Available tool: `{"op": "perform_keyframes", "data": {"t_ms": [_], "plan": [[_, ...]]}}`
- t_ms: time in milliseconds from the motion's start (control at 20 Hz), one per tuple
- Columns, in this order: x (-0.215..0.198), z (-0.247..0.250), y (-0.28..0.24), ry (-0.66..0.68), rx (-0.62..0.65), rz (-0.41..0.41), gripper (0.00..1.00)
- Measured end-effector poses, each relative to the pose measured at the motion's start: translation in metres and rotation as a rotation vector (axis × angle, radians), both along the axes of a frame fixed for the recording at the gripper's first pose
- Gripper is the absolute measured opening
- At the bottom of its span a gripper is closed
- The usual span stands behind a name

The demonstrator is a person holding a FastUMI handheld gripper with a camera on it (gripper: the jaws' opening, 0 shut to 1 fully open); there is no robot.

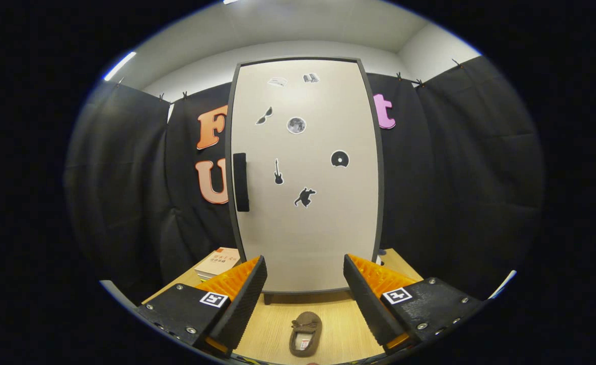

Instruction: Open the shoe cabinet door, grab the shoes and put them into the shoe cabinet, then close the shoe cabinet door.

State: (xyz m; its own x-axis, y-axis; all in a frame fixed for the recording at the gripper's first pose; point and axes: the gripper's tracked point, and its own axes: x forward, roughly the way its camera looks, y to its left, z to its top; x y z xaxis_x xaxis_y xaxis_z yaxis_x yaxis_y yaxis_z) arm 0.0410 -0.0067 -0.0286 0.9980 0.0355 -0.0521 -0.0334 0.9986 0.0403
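Shoe cabinet [305, 213] stands shut on the tabletop [272, 329], six stickers and one dark handle [241, 181] on its door. Beside it, one book [217, 263]. Before it, one brown shoe [305, 332] lies between the hand-held gripper's [305, 284] wide-spread, empty fingers.

Tall beige shoe cabinet [305, 172] with dark frame stands upright at the back of the light wood counter [270, 329], door closed, blocking straight ahead. Black vertical handle [240, 181] on its left edge, nothing in front of it. Gripper [305, 299] jaws spread wide, holding nothing; the gap between them is clear down to the counter. Brown suede slipper [305, 333] lies on the counter in front of the cabinet, between the jaws and near their base, apart from both. Bare strip of counter between slipper and cabinet foot. Stack of books [217, 263] left of the cabinet base narrows that side. Black cloth wall [120, 187] closes both flanks of the cabinet.
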Motion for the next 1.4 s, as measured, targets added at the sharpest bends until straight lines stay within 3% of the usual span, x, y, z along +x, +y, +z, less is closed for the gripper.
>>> {"op": "perform_keyframes", "data": {"t_ms": [150, 500, 850, 950, 1050, 1300, 1400], "plan": [[0.026, 0.009, 0.012, -0.009, 0.017, 0.036, 0.95], [0.123, 0.062, 0.098, -0.067, 0.039, 0.184, 0.95], [0.183, 0.096, 0.139, -0.100, 0.038, 0.191, 0.93], [0.190, 0.097, 0.138, -0.102, 0.009, 0.162, 0.88], [0.197, 0.090, 0.142, -0.079, 0.011, 0.155, 0.77], [0.207, 0.077, 0.145, -0.037, 0.007, 0.123, 0.39], [0.207, 0.076, 0.145, -0.030, 0.007, 0.116, 0.36]]}}
